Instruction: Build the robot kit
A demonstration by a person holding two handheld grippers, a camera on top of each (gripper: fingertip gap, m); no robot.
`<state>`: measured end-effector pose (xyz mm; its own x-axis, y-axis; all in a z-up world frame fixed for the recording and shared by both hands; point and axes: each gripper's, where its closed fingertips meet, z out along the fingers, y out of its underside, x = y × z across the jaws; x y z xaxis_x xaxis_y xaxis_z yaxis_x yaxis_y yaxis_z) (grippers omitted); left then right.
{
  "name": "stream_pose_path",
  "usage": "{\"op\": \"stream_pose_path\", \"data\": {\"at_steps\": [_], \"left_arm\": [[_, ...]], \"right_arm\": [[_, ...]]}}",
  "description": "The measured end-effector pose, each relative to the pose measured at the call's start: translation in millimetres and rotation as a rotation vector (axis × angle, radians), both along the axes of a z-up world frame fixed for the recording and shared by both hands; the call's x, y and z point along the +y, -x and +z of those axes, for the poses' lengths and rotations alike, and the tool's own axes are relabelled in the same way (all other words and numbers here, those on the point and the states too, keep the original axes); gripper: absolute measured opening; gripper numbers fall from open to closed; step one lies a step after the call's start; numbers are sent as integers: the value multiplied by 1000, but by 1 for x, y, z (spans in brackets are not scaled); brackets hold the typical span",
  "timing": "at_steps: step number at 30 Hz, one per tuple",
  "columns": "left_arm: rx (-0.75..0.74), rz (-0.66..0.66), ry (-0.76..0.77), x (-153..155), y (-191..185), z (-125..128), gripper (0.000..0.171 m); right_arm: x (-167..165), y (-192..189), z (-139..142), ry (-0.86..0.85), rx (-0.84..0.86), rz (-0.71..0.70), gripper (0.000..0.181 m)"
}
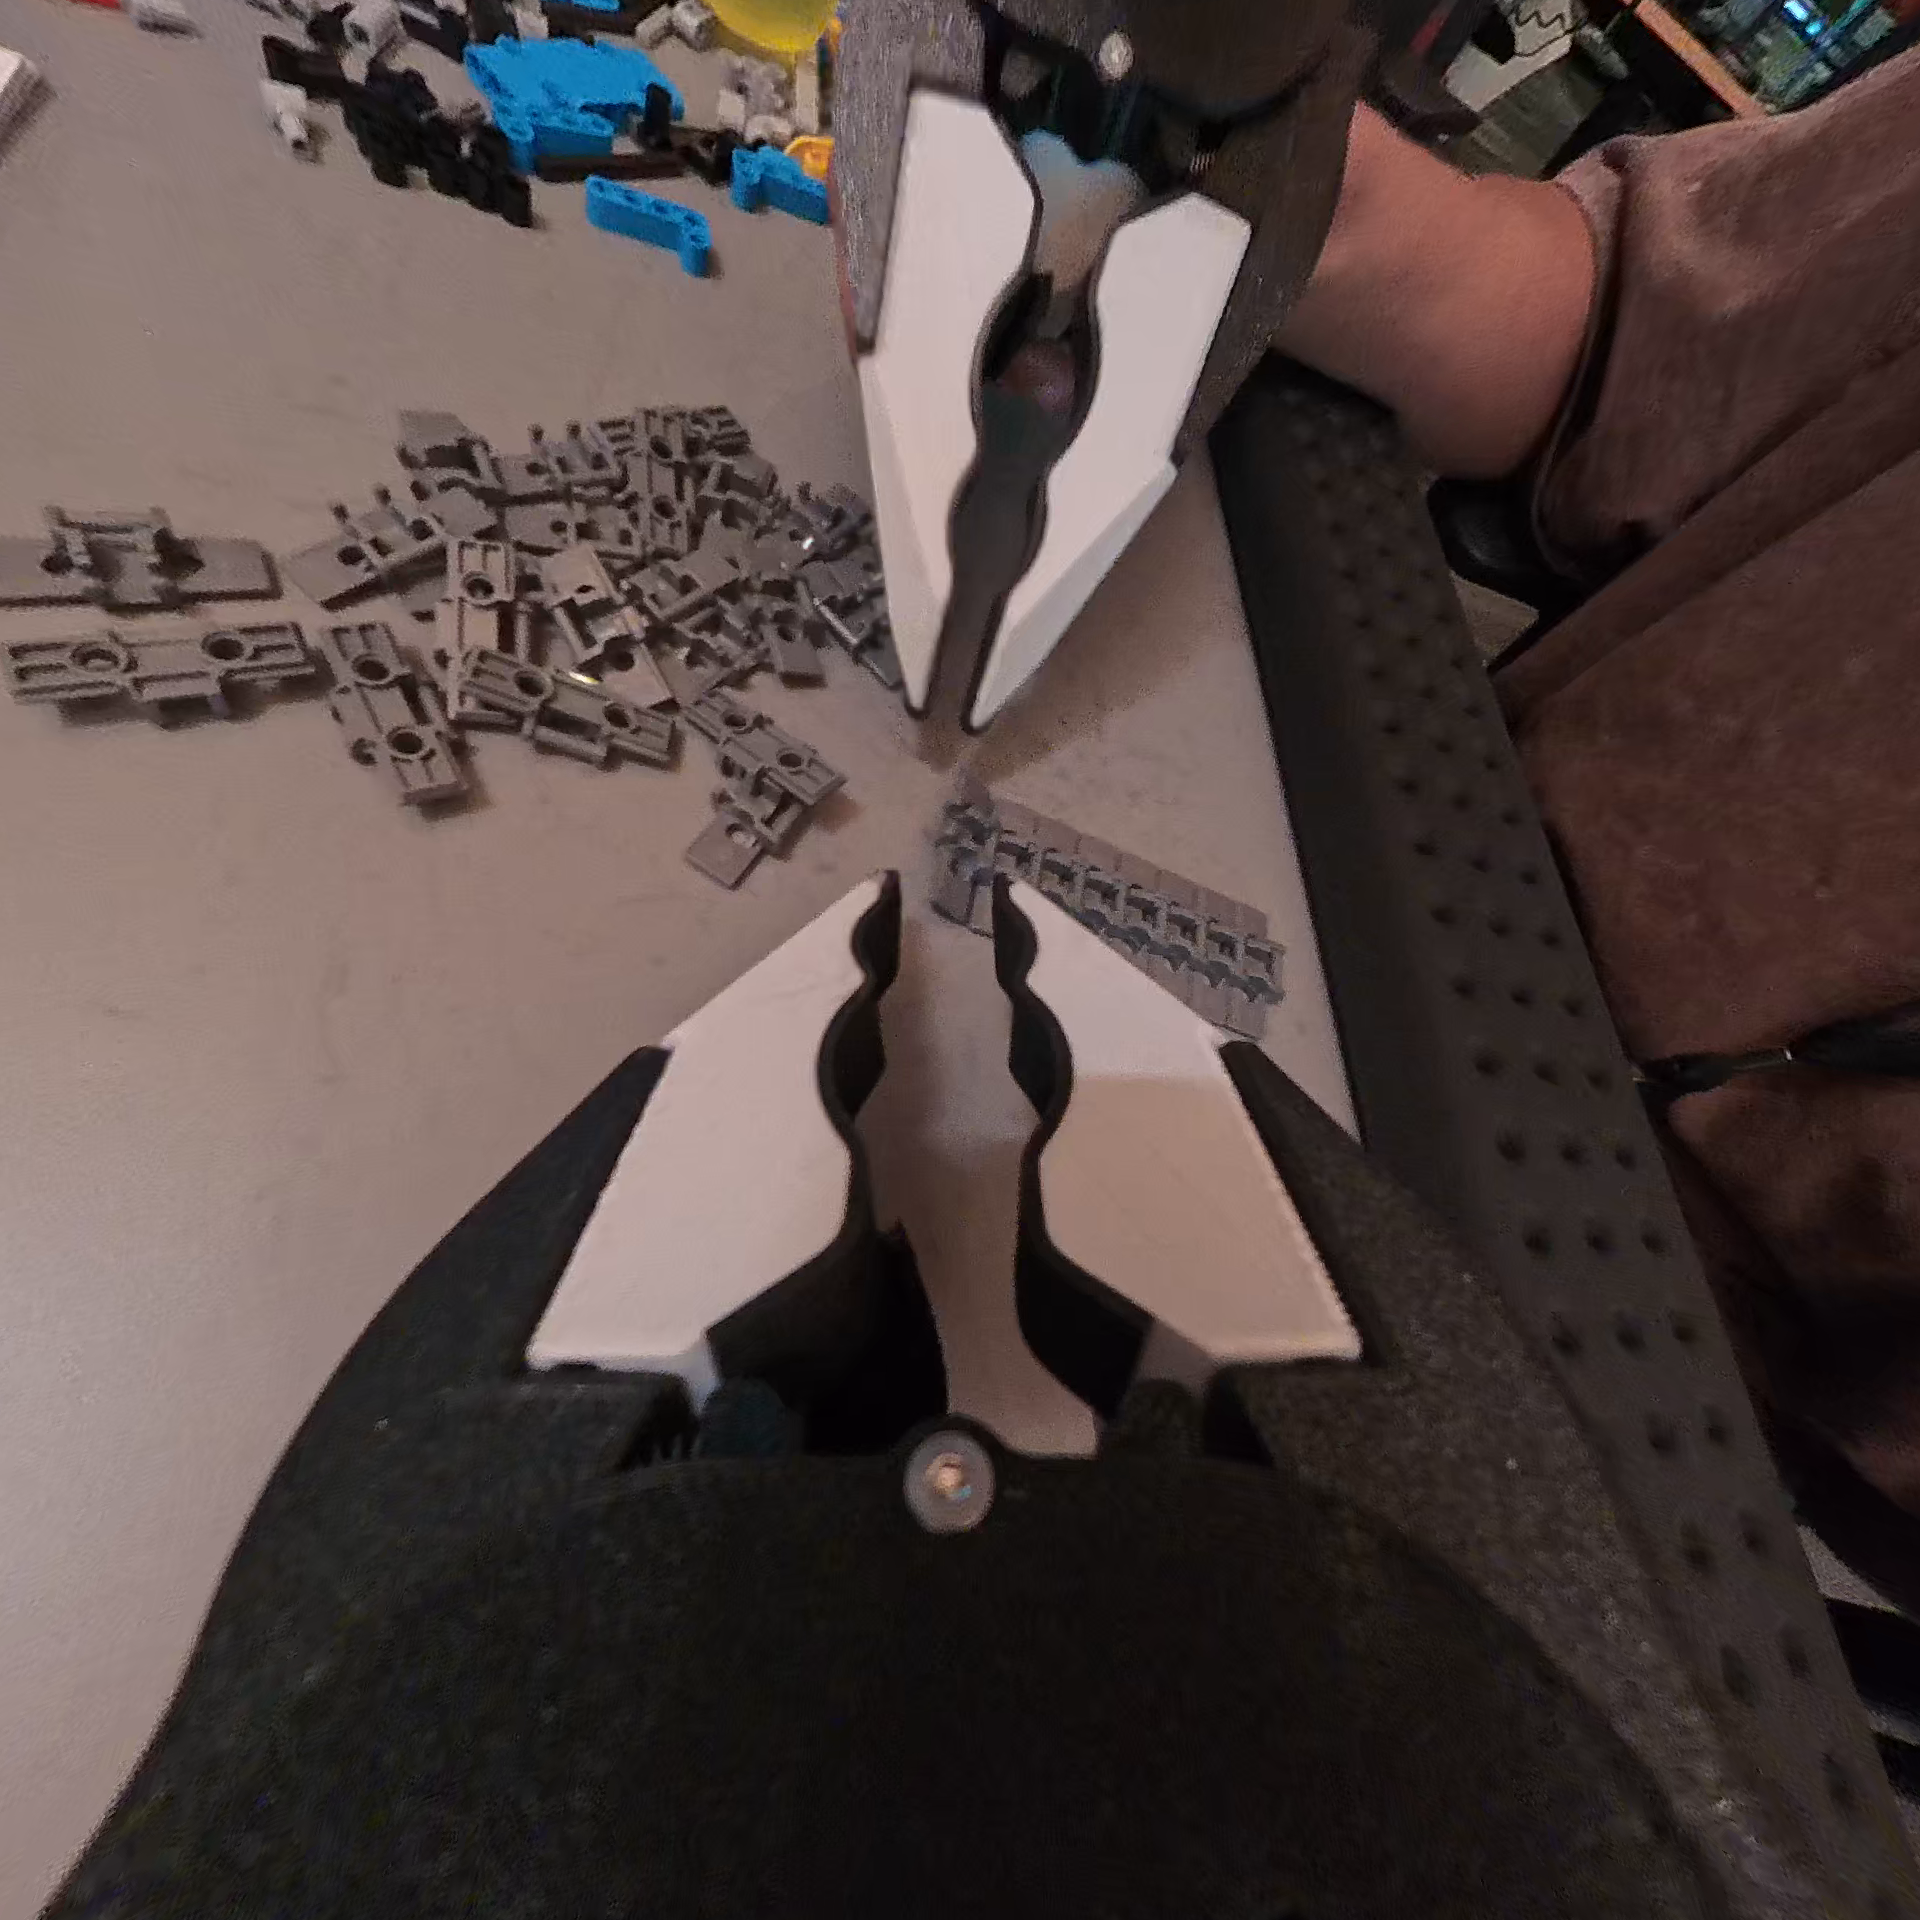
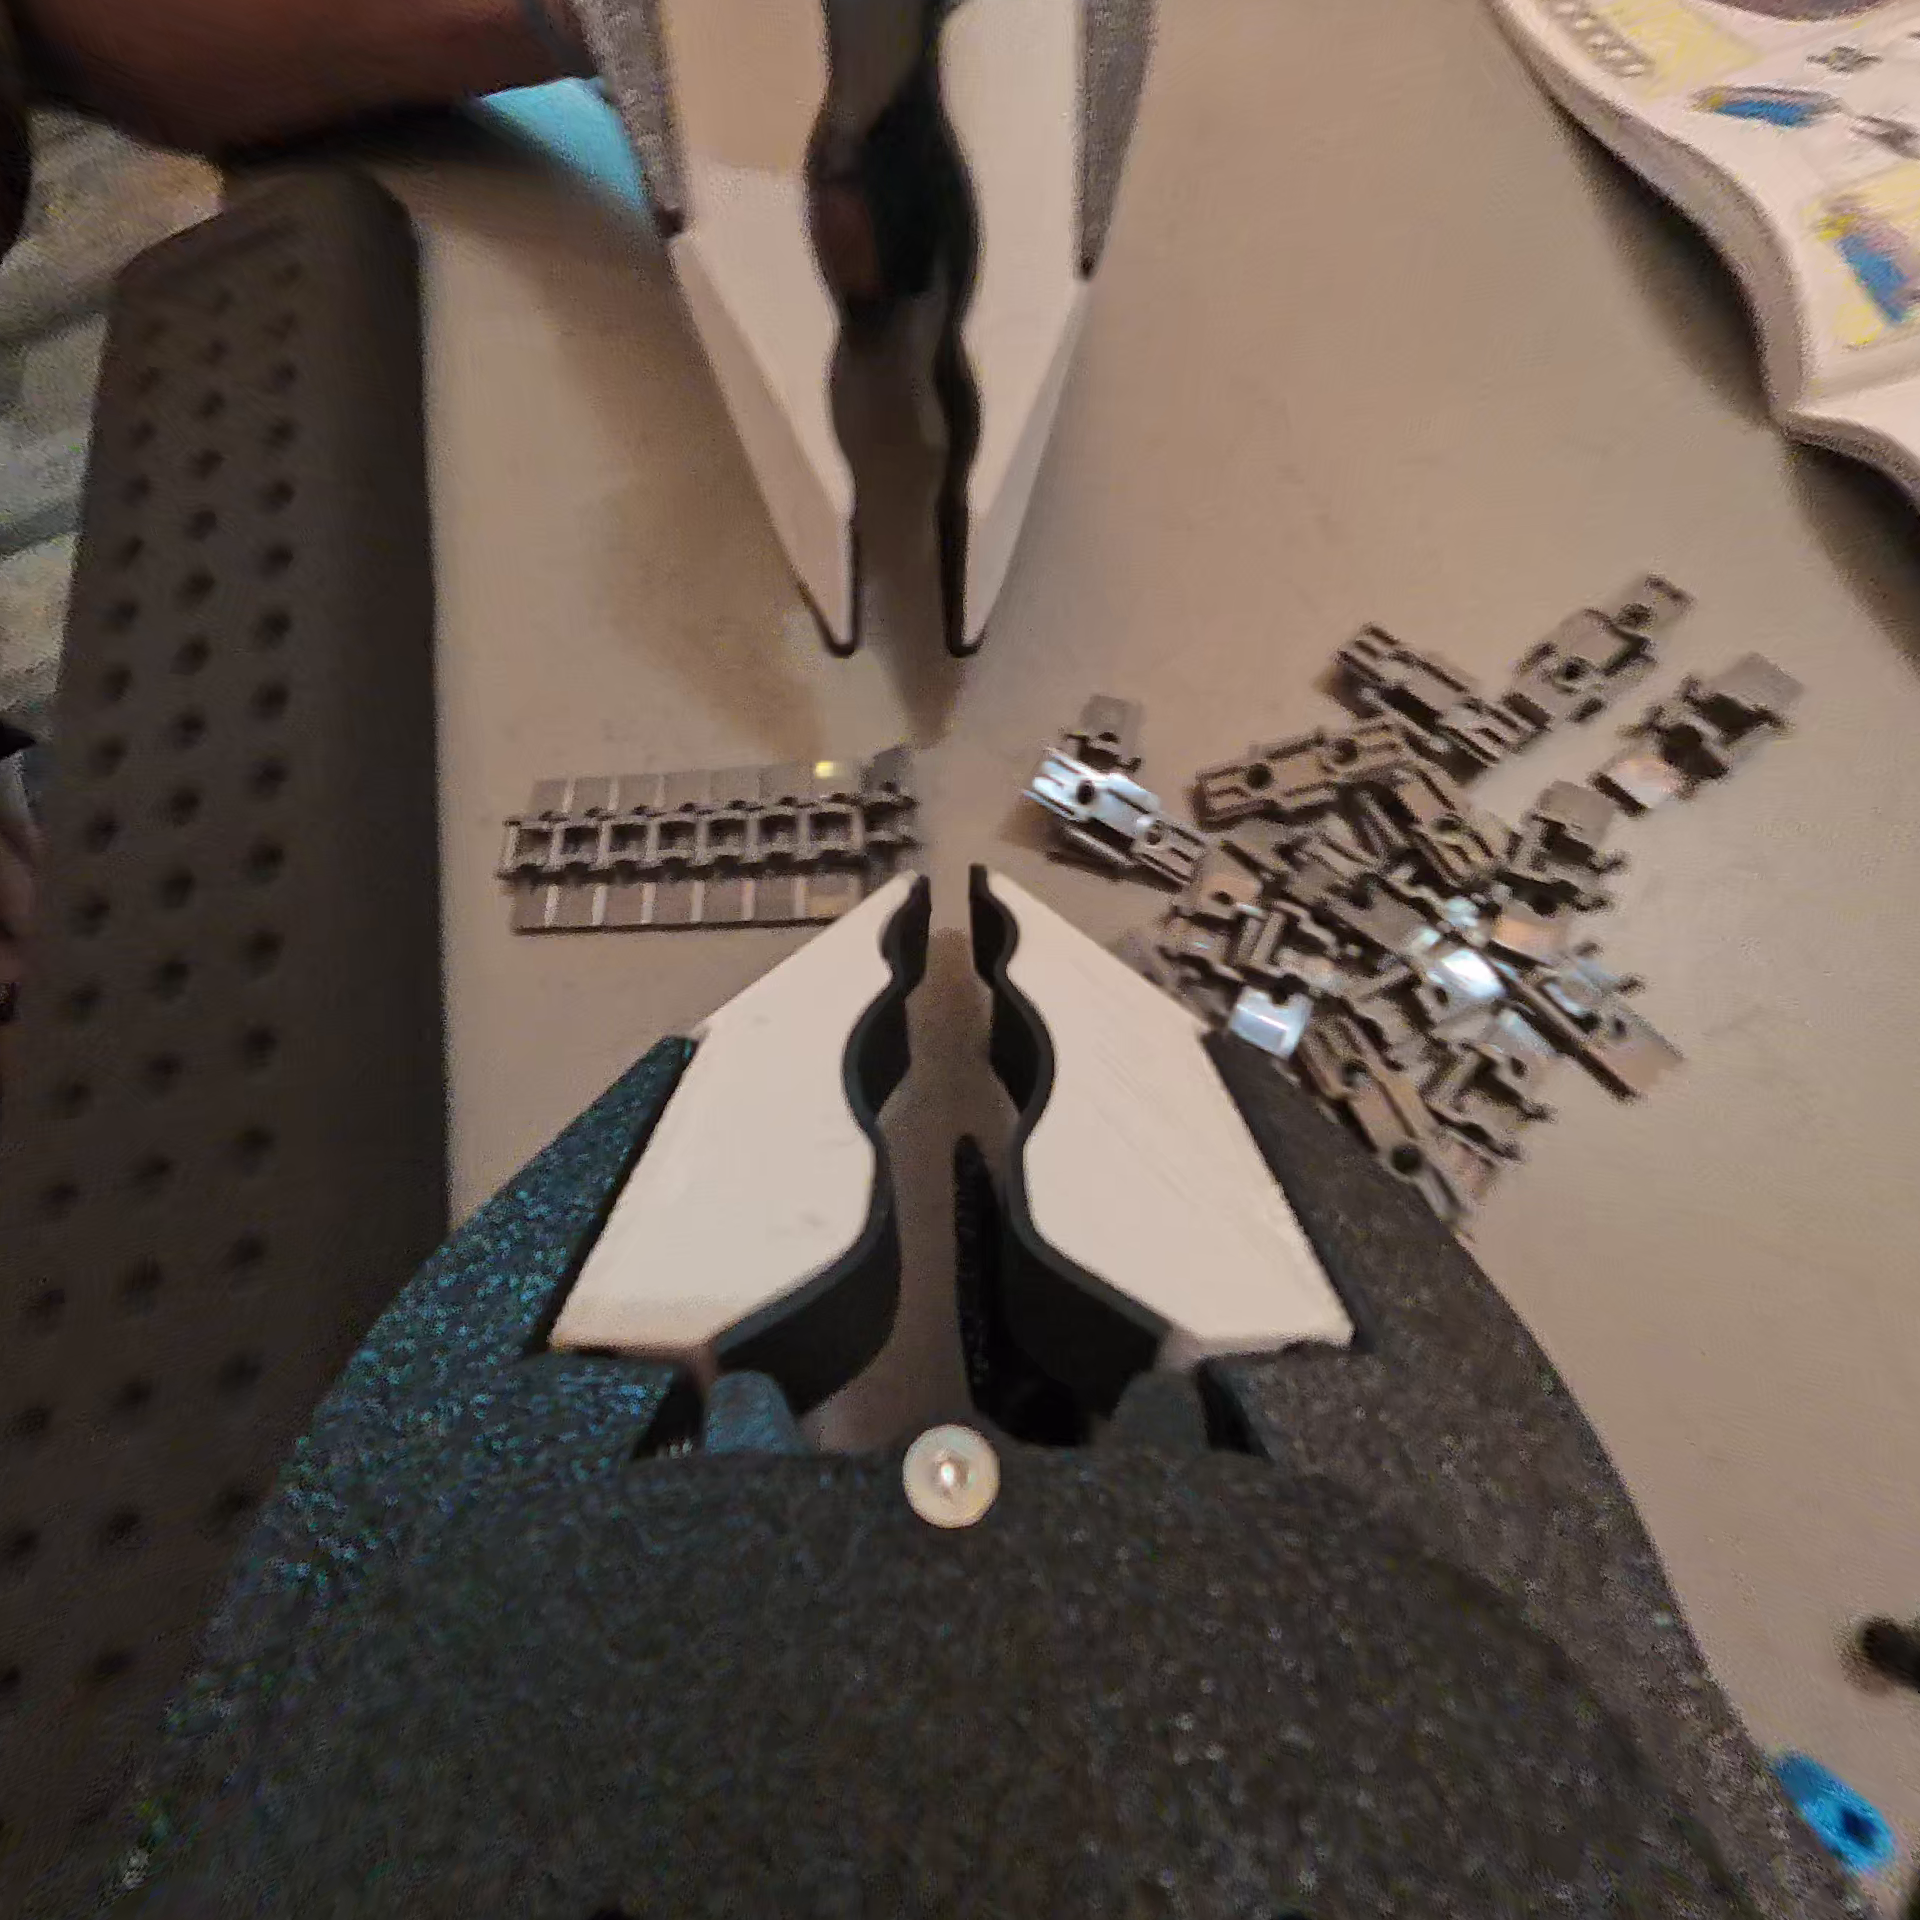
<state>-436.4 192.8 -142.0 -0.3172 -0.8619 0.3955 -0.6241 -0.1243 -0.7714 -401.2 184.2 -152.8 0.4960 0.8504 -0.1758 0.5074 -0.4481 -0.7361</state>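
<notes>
Grey link strip (image 1: 1112, 914) lies flat on the beige table (image 1: 208, 1091), roughly eight links already snapped in a row. In the left wrist view it runs from picture centre out toward 4 o'clock. Its free end sits between the two grippers, which face each other tip to tip. Left gripper (image 1: 943, 883): fingers a little apart, nothing between them, tips right at the strip's end; contact cannot be told. Right gripper (image 1: 945, 717): fingers only narrowly parted, also empty, hovering at 12 o'clock of the strip's end. Joined so far: that one strip, plus a few short two-link pieces. Not joined: the pile of loose grey links (image 1: 582, 592) at 9 to 10 o'clock of the tips, a good many pieces. No link is in either gripper. Left wrist view alone shows the blue and black parts (image 1: 571, 88) at 11 o'clock, well apart from the pile, and the person's arm (image 1: 1434, 291) at 2 o'clock. It also shows the dark perforated pad (image 1: 1455, 831) running along the table edge just beside the strip. The right wrist view alone shows an open illustrated booklet (image 2: 1766, 208) at 1 o'clock and a lone blue piece (image 2: 1839, 1849) at 5 o'clock. There the strip (image 2: 707, 842) is side-on at 9 o'clock of the right gripper's (image 2: 948, 878) tips, its hinge row plain to see. A few links in the pile (image 2: 1403, 935) at 3 o'clock catch the light
</notes>
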Motion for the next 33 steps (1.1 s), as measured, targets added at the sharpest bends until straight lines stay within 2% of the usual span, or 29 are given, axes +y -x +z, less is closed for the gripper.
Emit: {"op": "stream_pose_path", "data": {"at_steps": [4, 7, 10, 15, 19, 21, 27, 33], "left_arm": [[-25, -5, -108, -2, -2, -2, 0], [34, 26, -242, 1, -9, -18, 0], [77, 17, -302, -2, -12, -28, 0], [66, 46, -308, 2, -13, -25, 0], [-58, 82, -253, 6, -12, -3, 0], [-88, 65, -206, 5, -10, 4, 0], [-62, 33, -216, 0, -8, -1, 1], [-15, -21, -315, -8, -5, -15, 2]], "right_arm": [[-12, 19, 7, -67, 10, 90, 0], [-9, 14, -12, -39, -92, 70, 0], [-9, 17, -15, 8, -58, 57, 0], [-9, 16, -14, 17, -58, 46, 0], [-8, 16, 3, -78, -30, 50, 0], [-15, 21, 7, -68, -7, 85, 0], [-14, 17, -14, -54, -111, 83, 0], [-25, 24, -6, -36, -61, 137, 0]]}}
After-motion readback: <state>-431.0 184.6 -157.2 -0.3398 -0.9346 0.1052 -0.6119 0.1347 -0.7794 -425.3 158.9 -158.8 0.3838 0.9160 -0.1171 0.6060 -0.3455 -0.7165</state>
